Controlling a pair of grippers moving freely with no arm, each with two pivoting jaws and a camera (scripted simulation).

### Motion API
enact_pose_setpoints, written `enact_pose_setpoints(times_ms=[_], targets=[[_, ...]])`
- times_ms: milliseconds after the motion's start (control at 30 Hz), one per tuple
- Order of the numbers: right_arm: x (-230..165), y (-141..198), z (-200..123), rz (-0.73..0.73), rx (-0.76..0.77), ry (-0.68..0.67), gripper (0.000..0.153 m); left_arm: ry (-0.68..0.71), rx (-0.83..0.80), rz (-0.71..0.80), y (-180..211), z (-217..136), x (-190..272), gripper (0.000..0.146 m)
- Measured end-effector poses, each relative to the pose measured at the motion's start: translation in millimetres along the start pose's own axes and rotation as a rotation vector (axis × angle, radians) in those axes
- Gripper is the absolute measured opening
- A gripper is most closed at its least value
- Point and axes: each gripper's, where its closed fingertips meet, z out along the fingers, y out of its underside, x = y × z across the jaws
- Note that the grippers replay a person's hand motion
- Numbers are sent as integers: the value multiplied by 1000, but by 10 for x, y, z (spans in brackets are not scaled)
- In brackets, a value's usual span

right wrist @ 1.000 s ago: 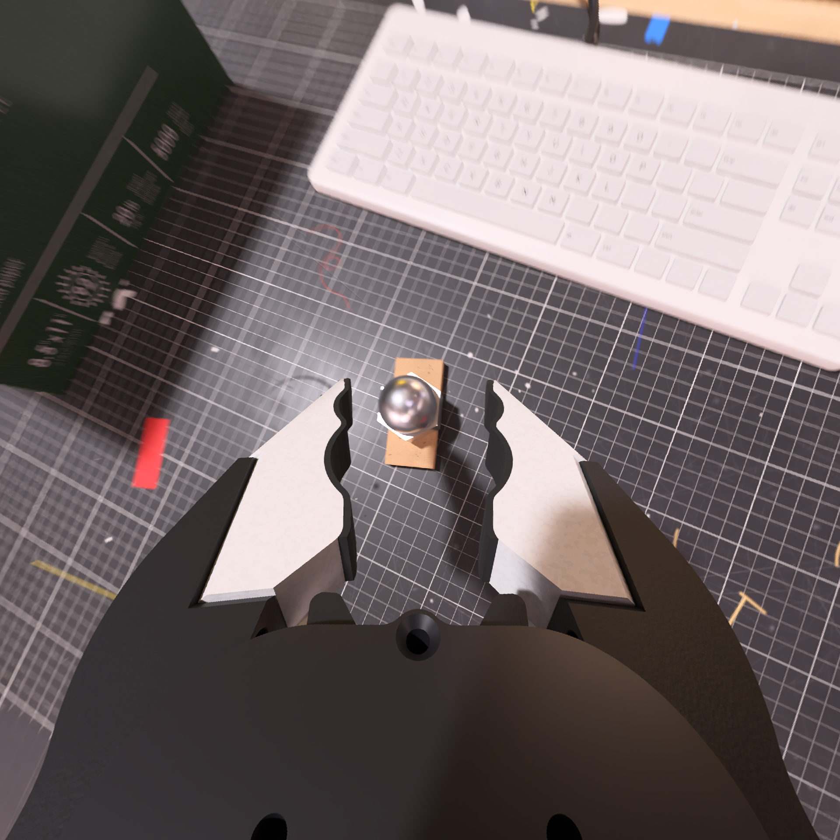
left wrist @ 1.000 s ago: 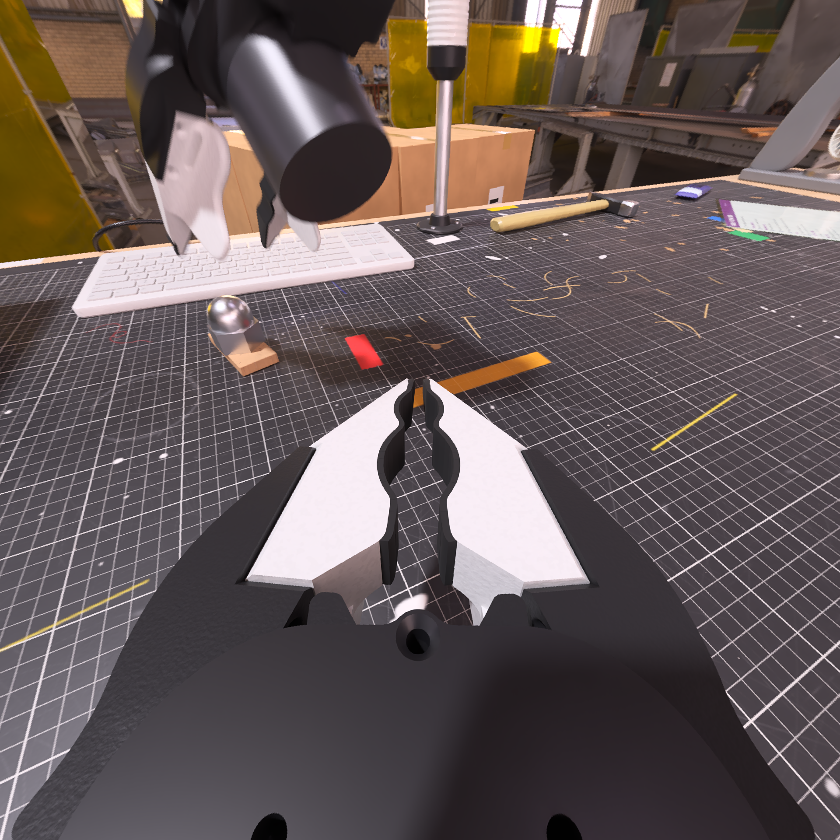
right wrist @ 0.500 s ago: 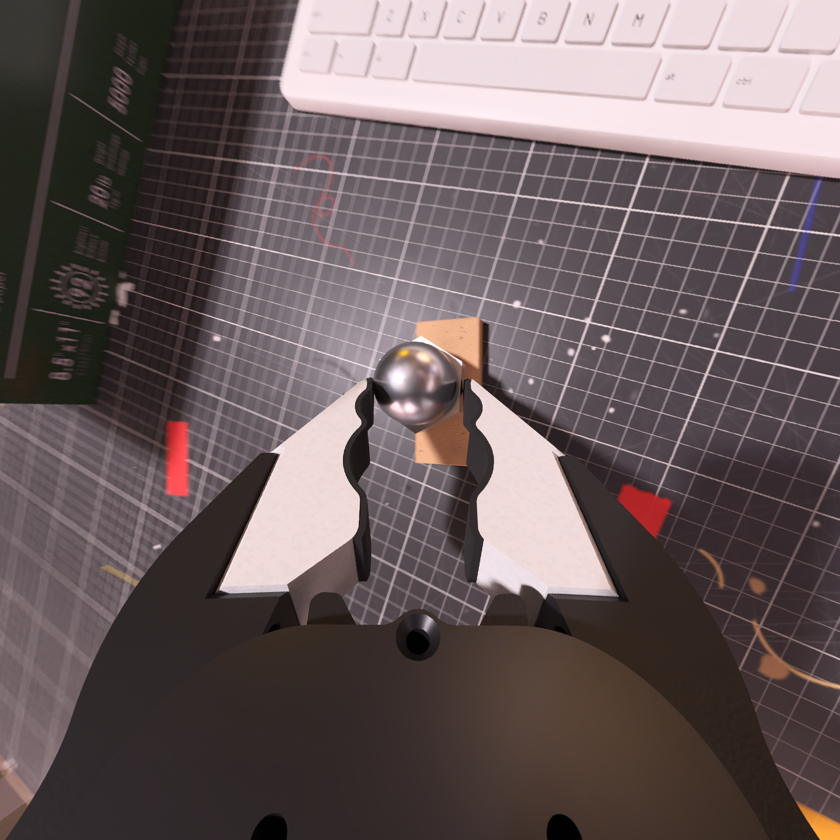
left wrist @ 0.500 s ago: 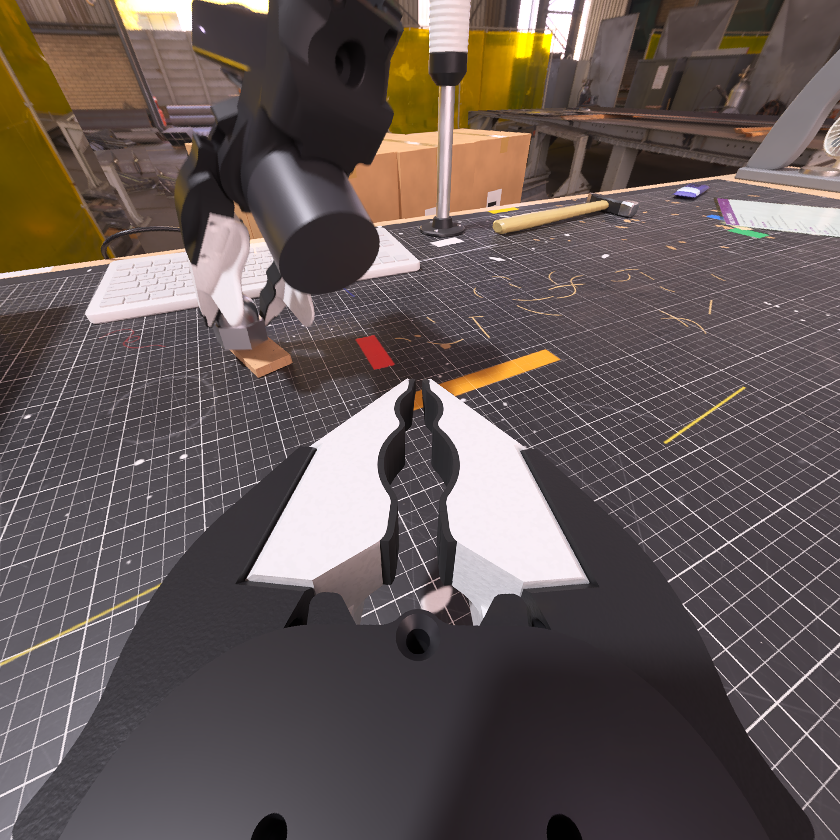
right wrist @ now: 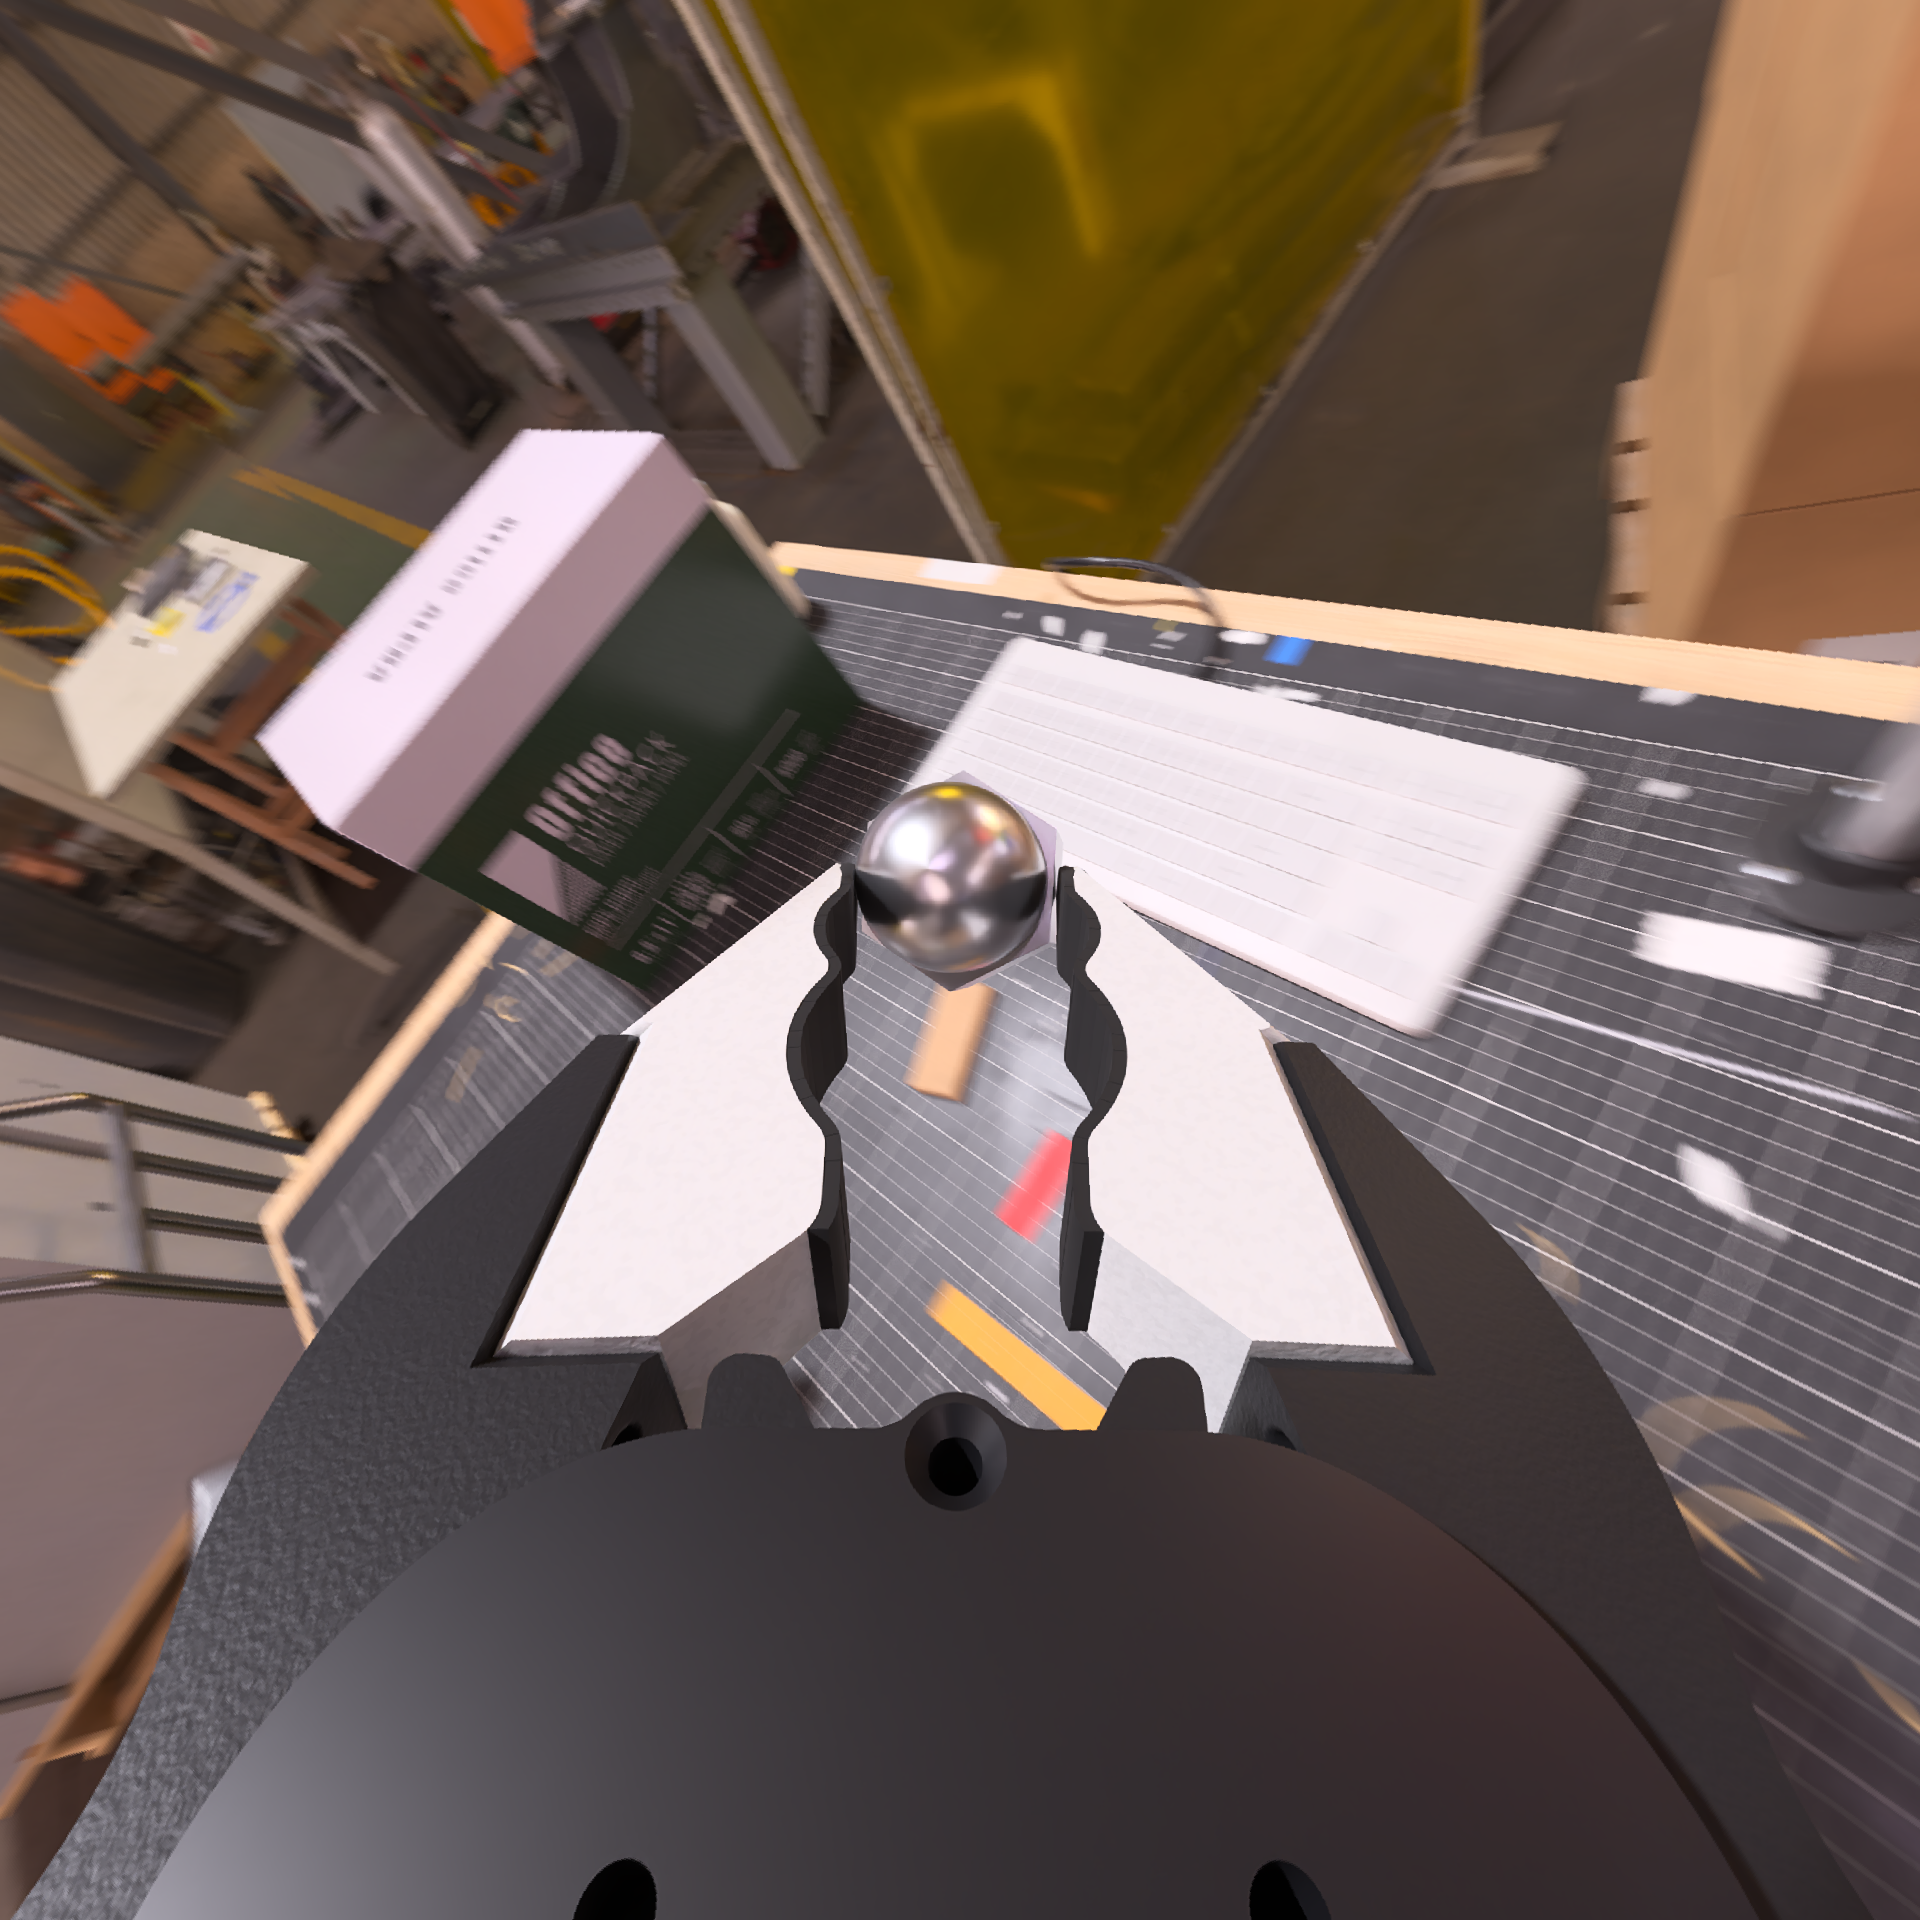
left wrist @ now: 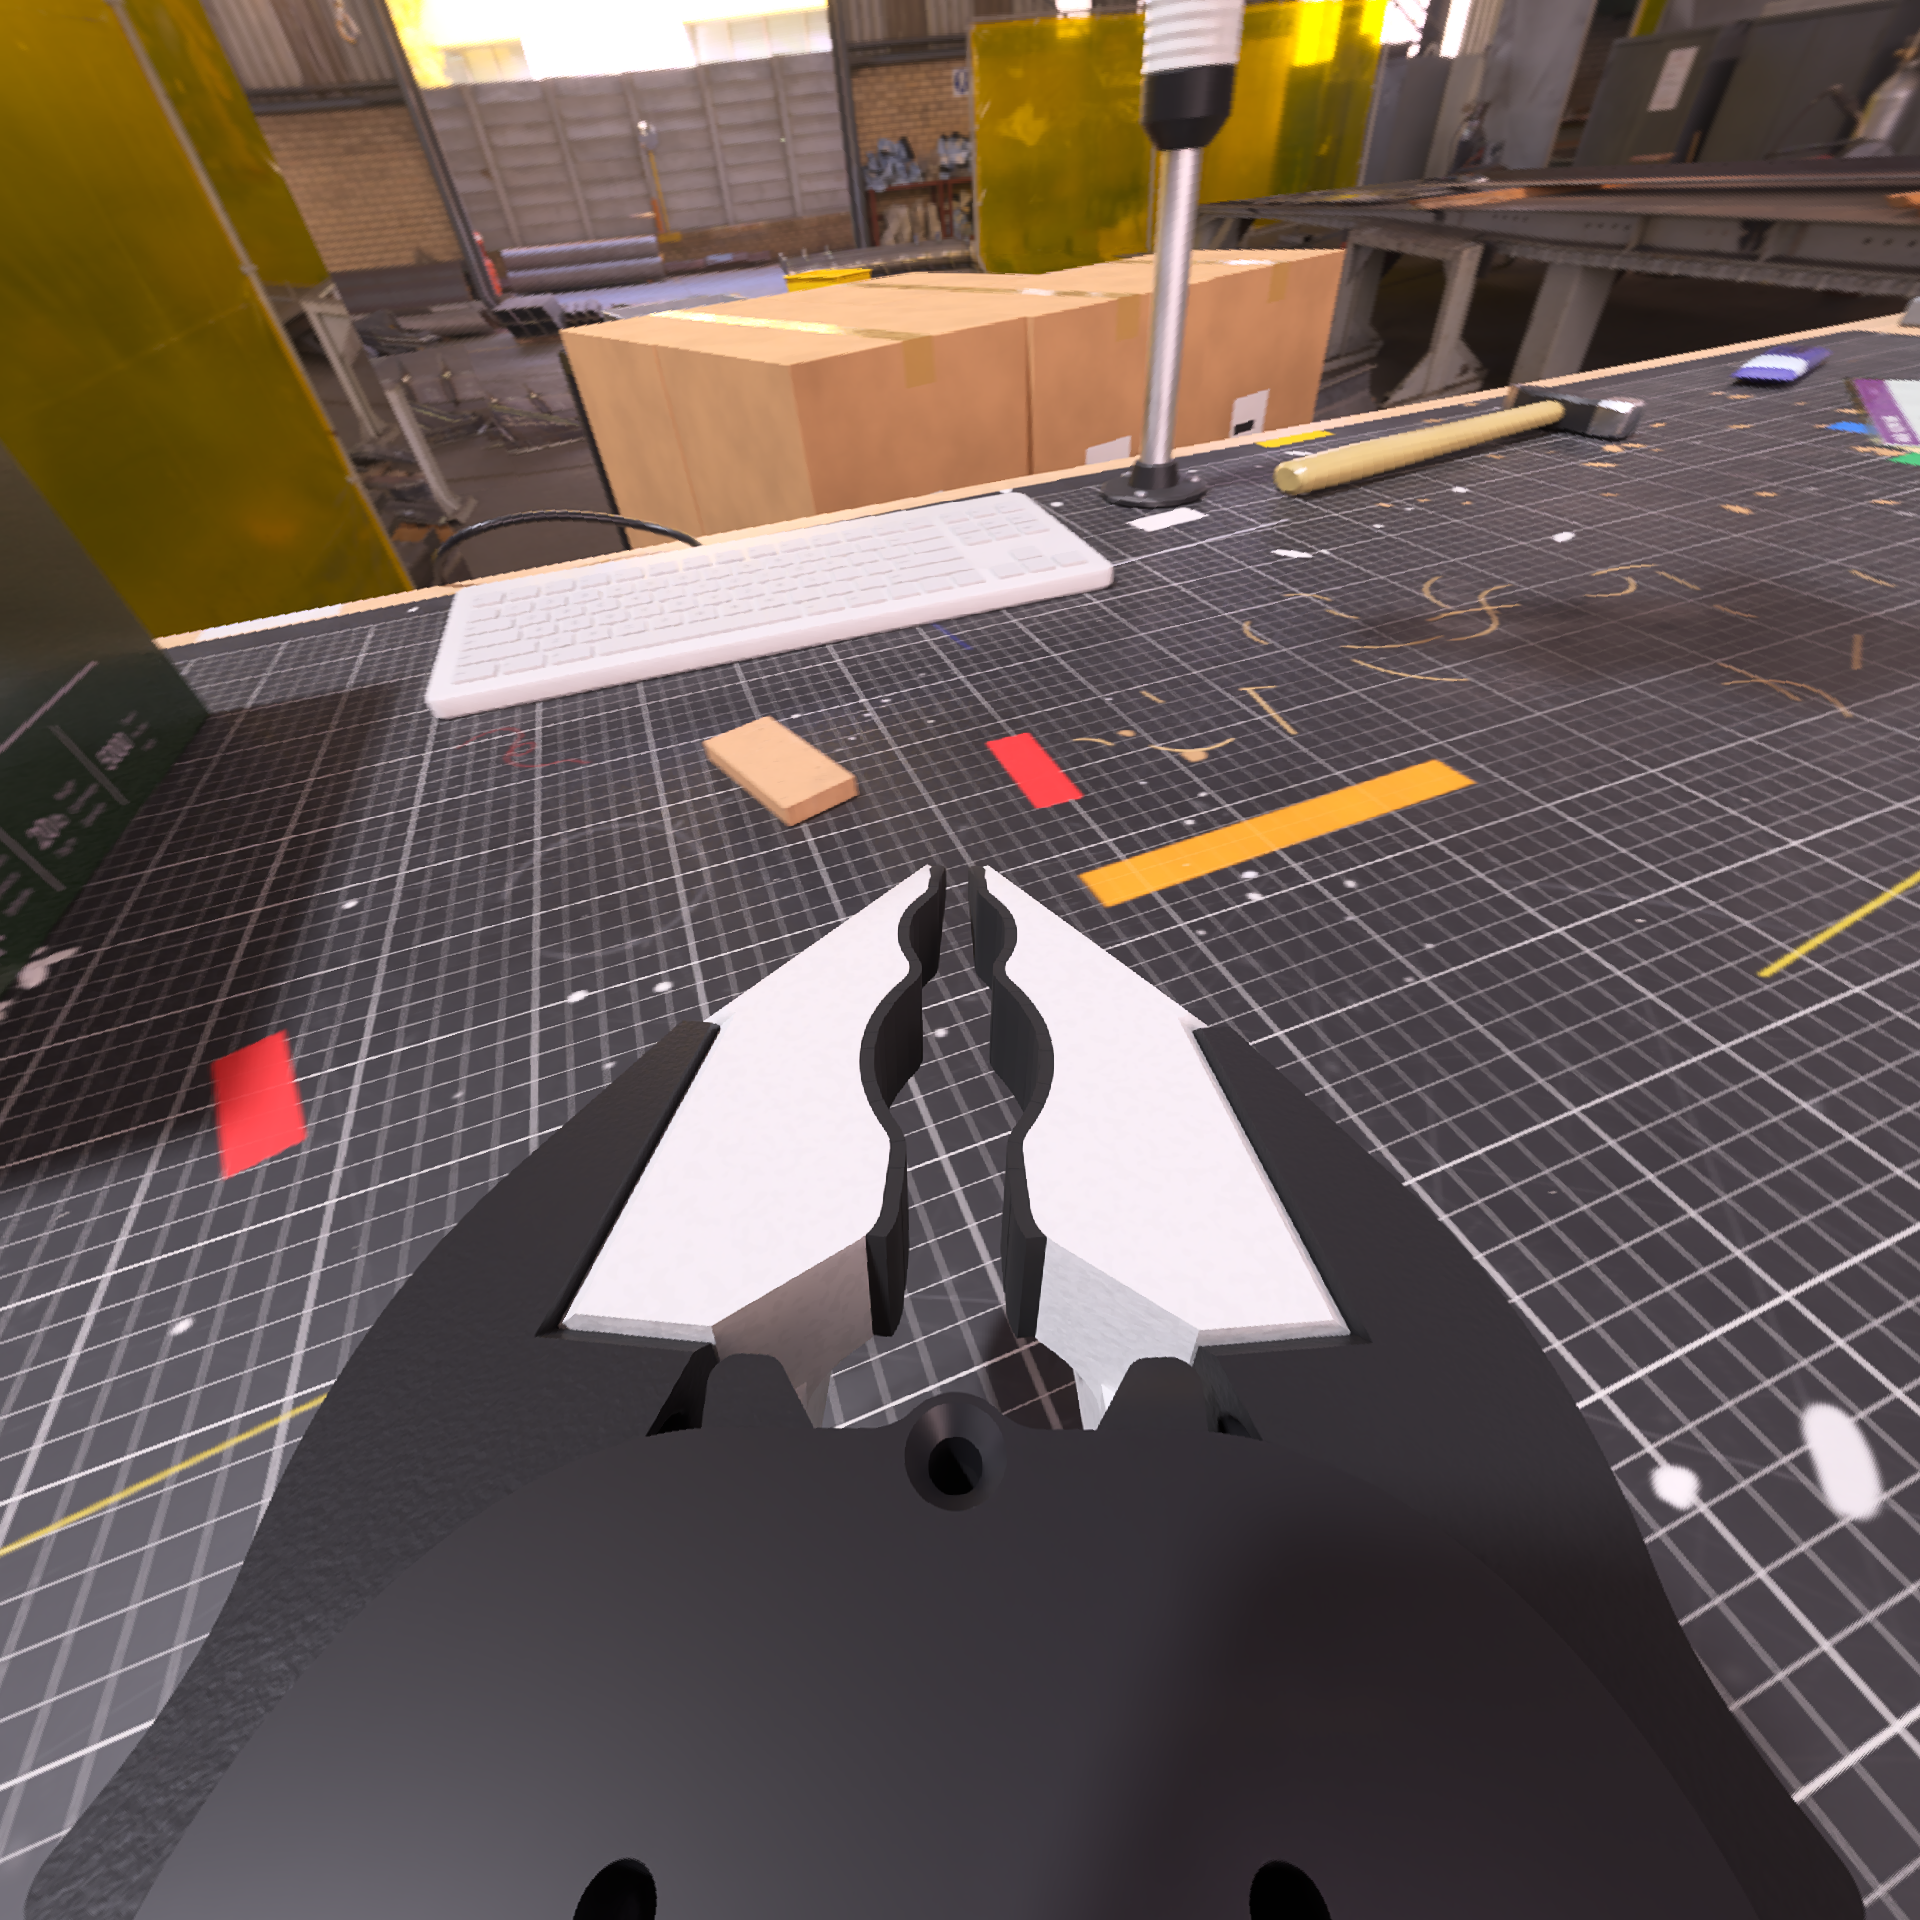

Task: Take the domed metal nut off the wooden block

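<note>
The right tongs (right wrist: 954,891) clamp the domed metal nut (right wrist: 951,875) at their tips, high above the wooden block (right wrist: 950,1041) lying bare on the worktop (left wrist: 1558,935). The left tongs (left wrist: 957,883) hover nearly closed, empty.

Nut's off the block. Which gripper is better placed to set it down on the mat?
Right. The right gripper is shut on the domed nut at its fingertips, lifted clear above the wooden block, whose top is bare. The left gripper is shut and empty, low over the mat.
</note>
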Motion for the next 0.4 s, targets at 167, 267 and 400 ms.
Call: enact_pose_setpoints(times_ms=[167,267,400], targets=[[1310,659,-1311,-6,-46,143,38,-56,2,-38,37,-76,-342,4],[2116,1428,-1993,79,-98,221,38,-92,10,-80,57,-124,-543,3],[2933,2418,-2669,245,-153,320,38,-134,14,-106,86,-191,-794,3]])
